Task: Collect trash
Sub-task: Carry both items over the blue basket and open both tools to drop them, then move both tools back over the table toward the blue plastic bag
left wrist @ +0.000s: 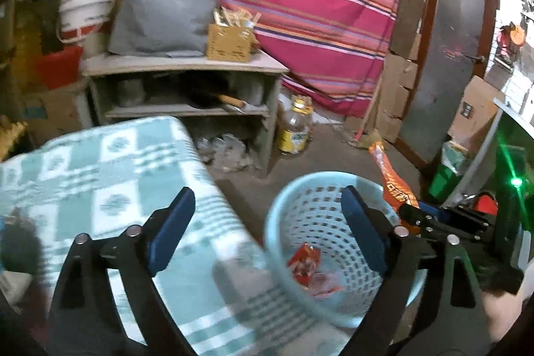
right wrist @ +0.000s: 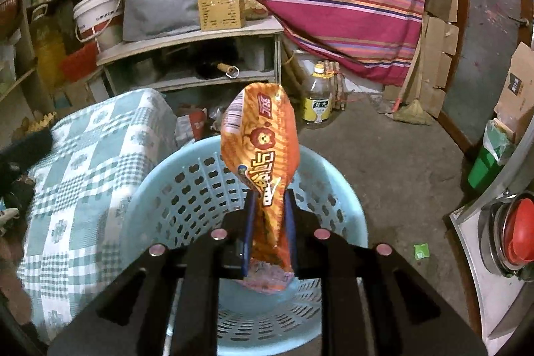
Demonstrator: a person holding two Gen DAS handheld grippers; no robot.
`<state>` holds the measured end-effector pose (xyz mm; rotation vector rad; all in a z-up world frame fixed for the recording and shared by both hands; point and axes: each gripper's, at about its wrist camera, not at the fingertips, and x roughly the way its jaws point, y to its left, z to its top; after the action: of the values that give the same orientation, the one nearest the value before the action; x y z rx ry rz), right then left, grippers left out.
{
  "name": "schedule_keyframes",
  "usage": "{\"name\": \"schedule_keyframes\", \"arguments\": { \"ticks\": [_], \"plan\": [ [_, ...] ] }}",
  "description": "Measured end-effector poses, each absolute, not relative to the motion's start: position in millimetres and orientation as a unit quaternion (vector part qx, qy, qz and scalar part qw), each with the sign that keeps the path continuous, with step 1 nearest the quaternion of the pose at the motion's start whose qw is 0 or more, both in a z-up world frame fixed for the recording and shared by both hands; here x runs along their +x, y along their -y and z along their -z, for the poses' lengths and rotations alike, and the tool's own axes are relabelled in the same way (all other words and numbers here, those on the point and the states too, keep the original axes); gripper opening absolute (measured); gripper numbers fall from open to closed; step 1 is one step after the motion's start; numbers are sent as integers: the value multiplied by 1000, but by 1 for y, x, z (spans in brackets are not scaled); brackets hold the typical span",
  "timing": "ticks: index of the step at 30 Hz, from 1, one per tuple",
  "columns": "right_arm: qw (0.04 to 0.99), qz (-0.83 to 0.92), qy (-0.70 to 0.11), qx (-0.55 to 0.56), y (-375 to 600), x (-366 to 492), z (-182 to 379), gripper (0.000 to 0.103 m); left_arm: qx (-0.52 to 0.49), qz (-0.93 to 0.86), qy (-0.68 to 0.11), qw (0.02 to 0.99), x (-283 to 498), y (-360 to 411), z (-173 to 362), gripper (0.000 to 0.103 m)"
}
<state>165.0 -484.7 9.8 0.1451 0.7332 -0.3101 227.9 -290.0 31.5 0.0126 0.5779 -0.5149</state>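
The left gripper [left wrist: 267, 206] is held wide apart, empty, above the basket [left wrist: 287, 199] rim; the right gripper [right wrist: 269, 206] is clamped on an orange wrapper [right wrist: 263, 149] over the basket's middle.

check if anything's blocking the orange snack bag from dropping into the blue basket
Nothing visible does. The right gripper holds the orange snack bag directly above the open blue basket, which holds only a red wrapper. The left gripper is open, off to the side.
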Motion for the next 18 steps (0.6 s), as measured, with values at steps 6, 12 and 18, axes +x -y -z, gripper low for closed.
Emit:
{"name": "schedule_keyframes", "arguments": {
  "ticks": [6,12,18],
  "plan": [
    [912,158,-371,68,475,179,1,60,8,211,-265,941,217,238,-50,97],
    [909,169,-375,64,463,181,2,83,-1,167,-259,951,208,170,-66,97],
    [916,161,-364,58,435,180,-7,89,11,108,-252,962,197,95,-69,97]
  ]
}}
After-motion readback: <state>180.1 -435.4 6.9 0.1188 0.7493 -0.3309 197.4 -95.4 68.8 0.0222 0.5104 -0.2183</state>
